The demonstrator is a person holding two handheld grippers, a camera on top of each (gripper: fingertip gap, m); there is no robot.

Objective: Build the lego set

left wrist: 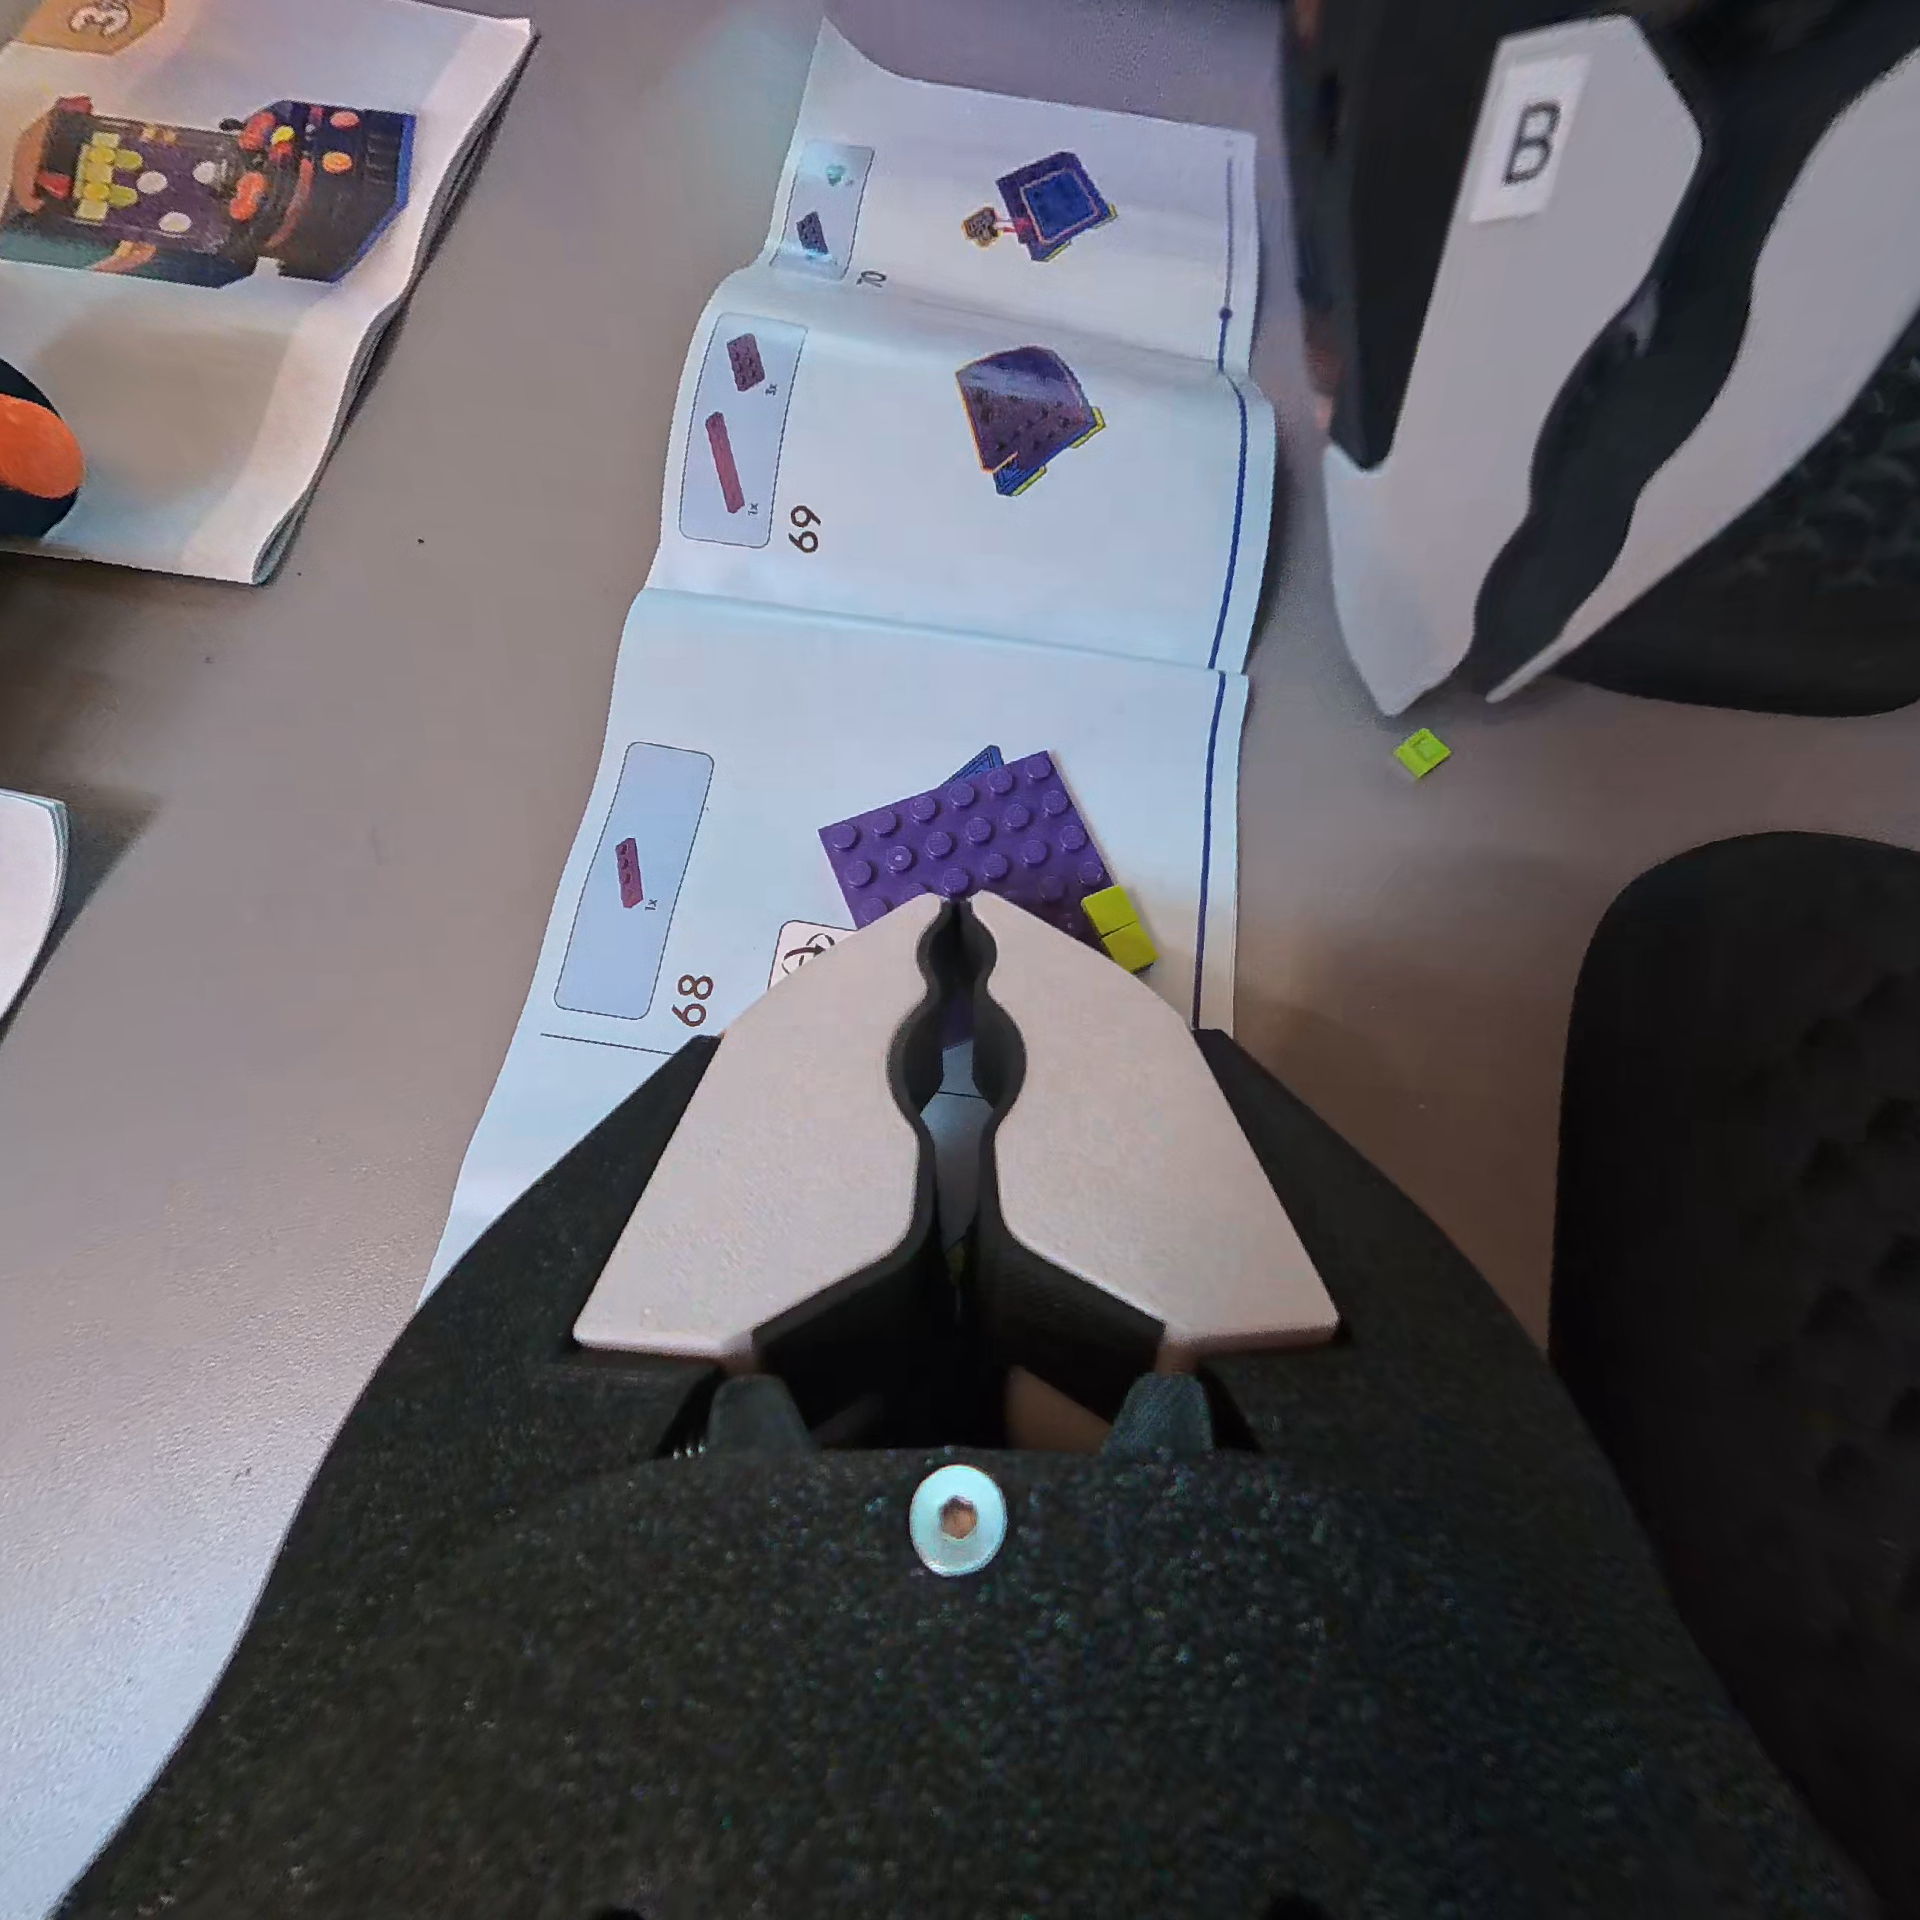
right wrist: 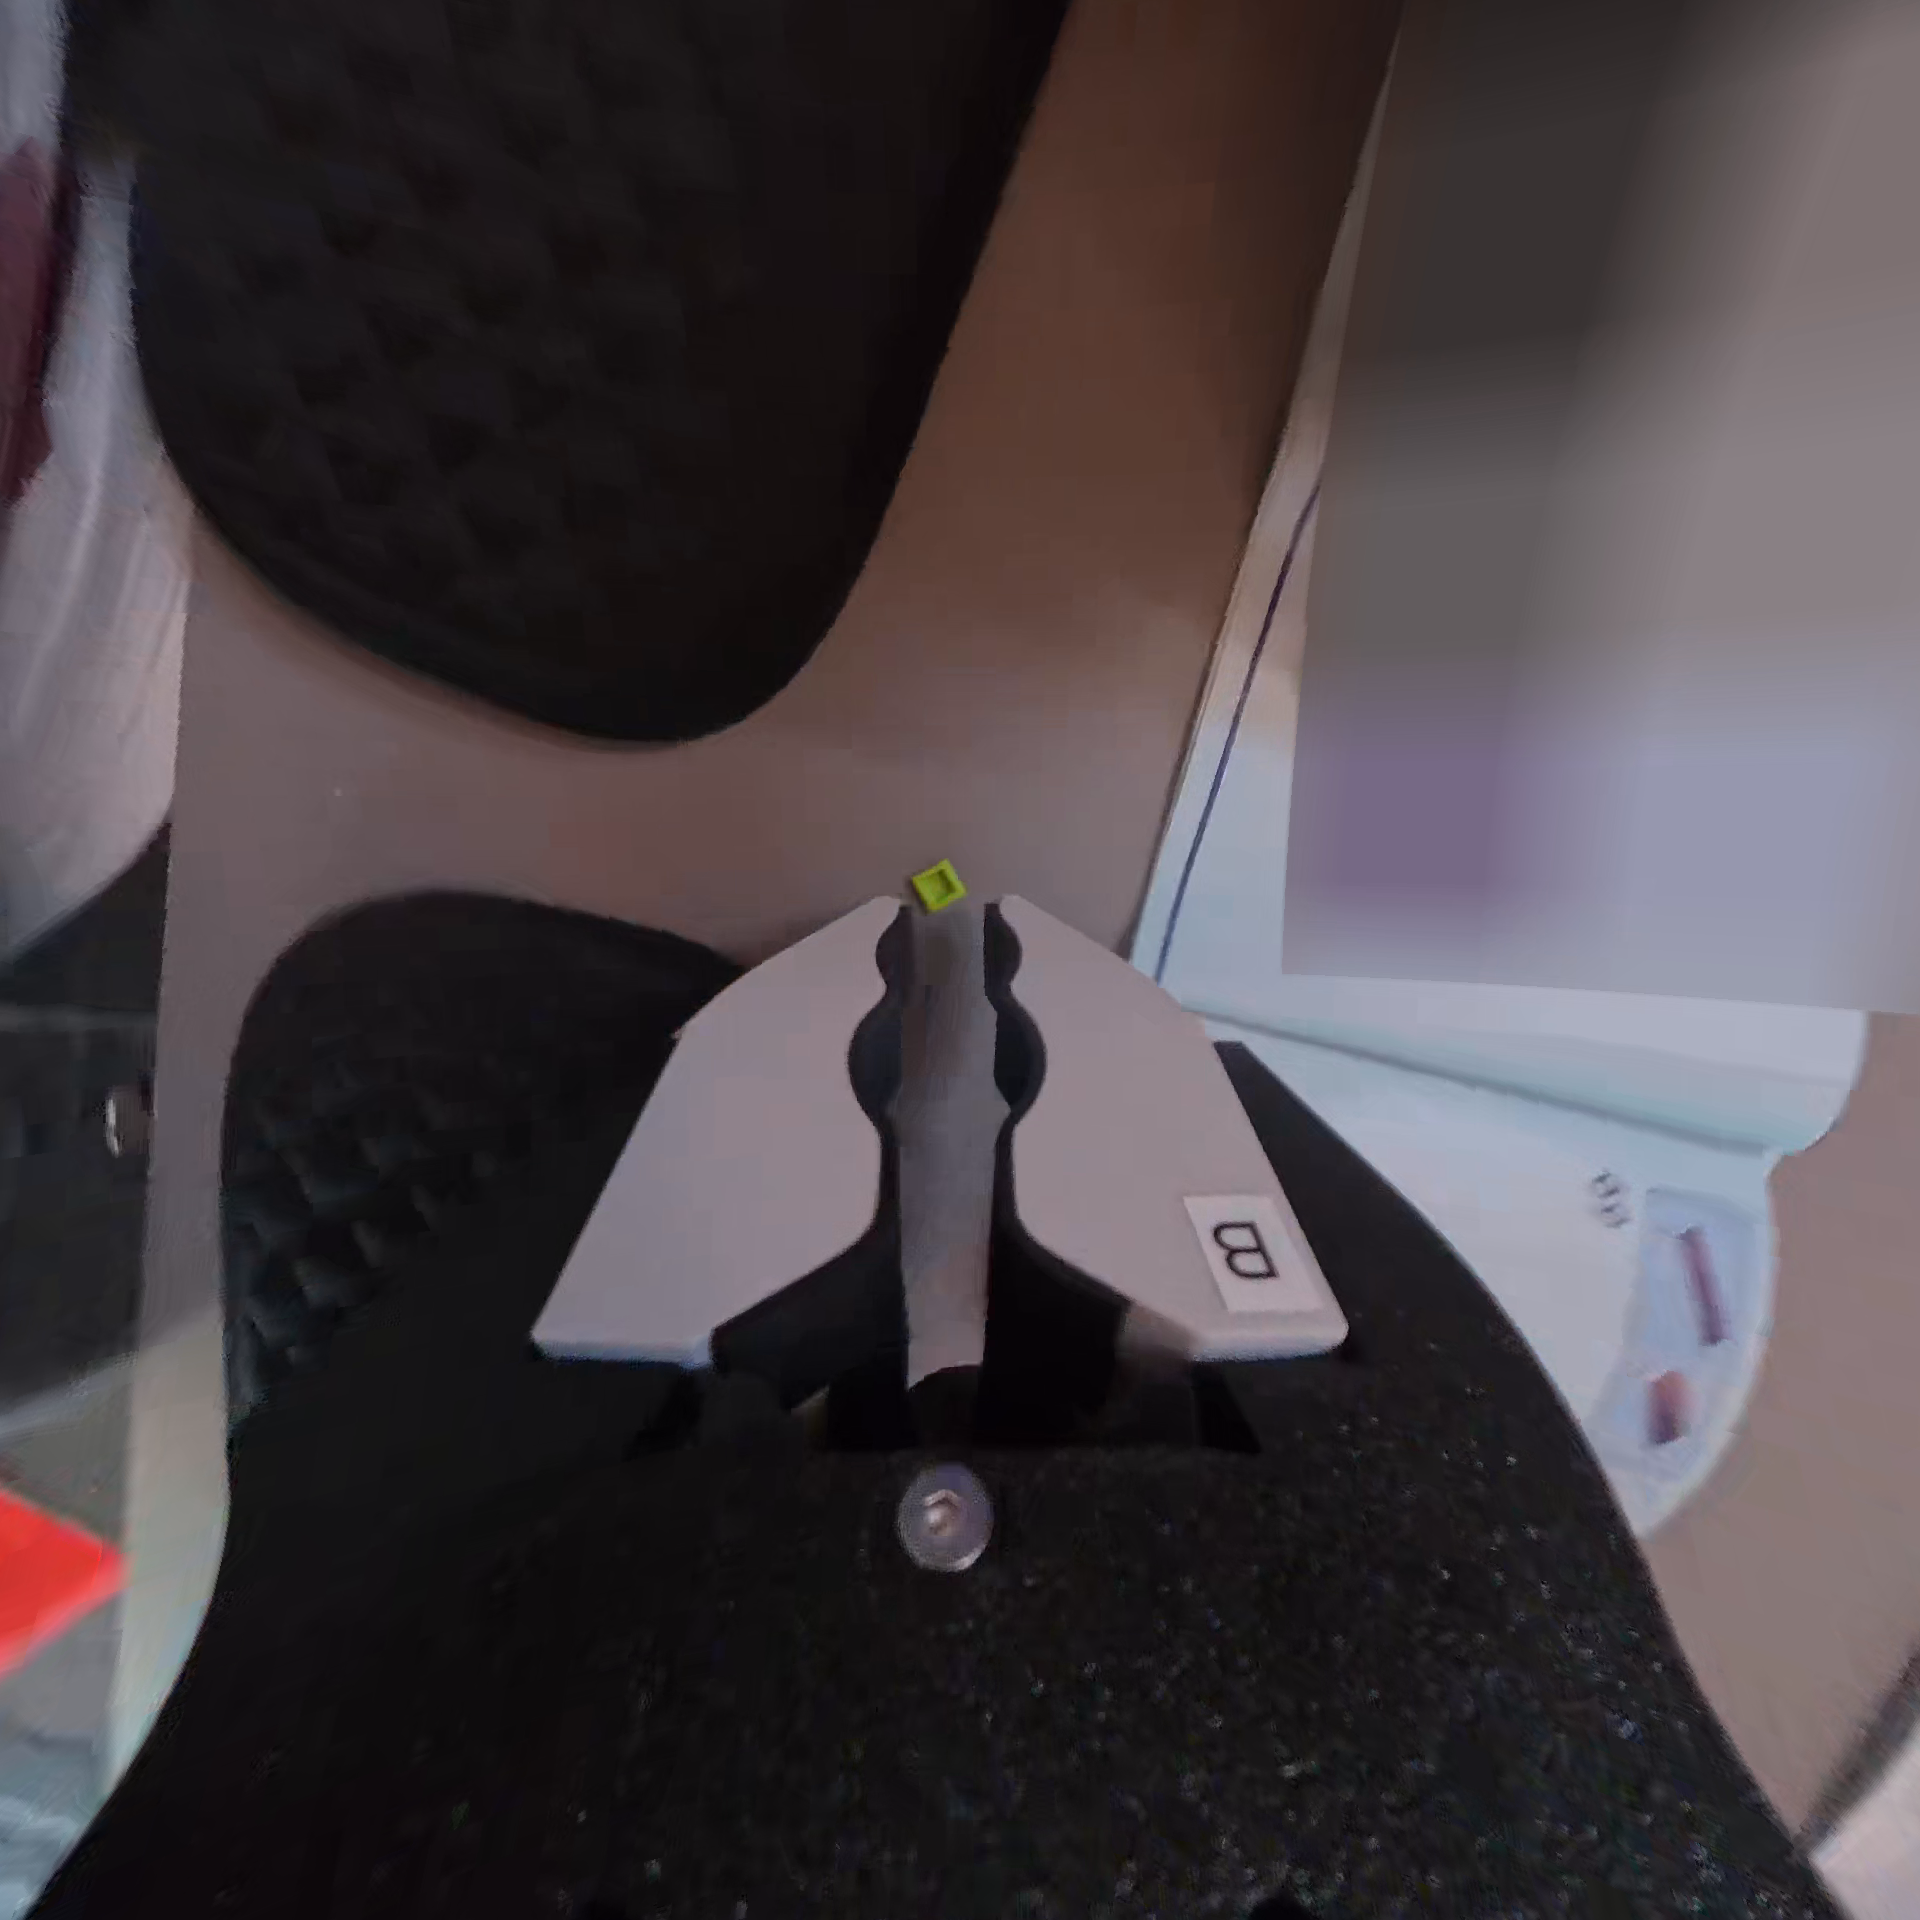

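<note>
Left wrist view: the left gripper [left wrist: 957, 909] has its tips pinched together on the near edge of a purple plate [left wrist: 961, 836], a studded Lego square with lime pieces [left wrist: 1120, 926] at its right corner. The plate lies on an open booklet [left wrist: 935, 644] spread across a grey table [left wrist: 540, 520]. The booklet's pages carry printed step numbers and part drawings. A second, closed booklet [left wrist: 239, 260] with a picture of a finished model lies at far left. To the right, the right gripper [left wrist: 1439, 696] points down at the table, just above a small lime tile [left wrist: 1421, 752]; its white finger bears a lettered sticker [left wrist: 1529, 140].

Right wrist view, blurred: the right gripper [right wrist: 943, 906] is slightly open and holds nothing. The lime tile [right wrist: 937, 886] lies on the table [right wrist: 1039, 520] just beyond its tips. The booklet [right wrist: 1455, 1081] lies to the right.
</note>
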